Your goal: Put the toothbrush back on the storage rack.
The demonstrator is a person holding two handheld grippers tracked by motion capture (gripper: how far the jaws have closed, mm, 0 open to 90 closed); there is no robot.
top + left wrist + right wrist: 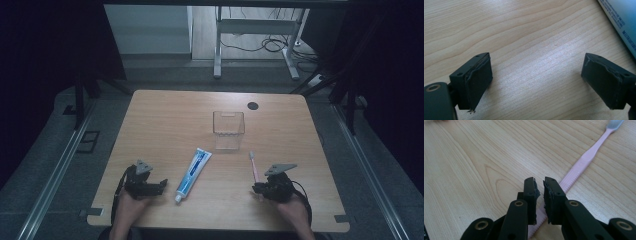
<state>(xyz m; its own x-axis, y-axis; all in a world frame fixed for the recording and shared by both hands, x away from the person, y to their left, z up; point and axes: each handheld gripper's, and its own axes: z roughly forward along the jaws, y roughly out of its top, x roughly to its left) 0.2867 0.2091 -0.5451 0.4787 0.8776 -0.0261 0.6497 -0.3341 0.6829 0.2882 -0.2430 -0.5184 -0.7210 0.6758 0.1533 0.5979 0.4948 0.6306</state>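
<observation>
A pink toothbrush [253,167] lies on the wooden table [165,120] at the front right, bristle end away from me. My right gripper [256,189] sits at its near end. In the right gripper view the right gripper [539,192] has its jaws shut to a thin slit, and the toothbrush handle [584,162] runs slantwise beneath them on the wood. A blue and white toothpaste tube [194,170] lies in the middle front. To its left my left gripper [159,185] rests low; in the left gripper view the left gripper [537,80] stands wide open over bare wood, the tube [621,17] at the upper right.
A clear plastic box [229,131] stands upright behind the tube, near the table's middle. A black round cap [253,105] sits in the tabletop at the far right. A metal desk frame and cables [260,40] stand on the floor beyond.
</observation>
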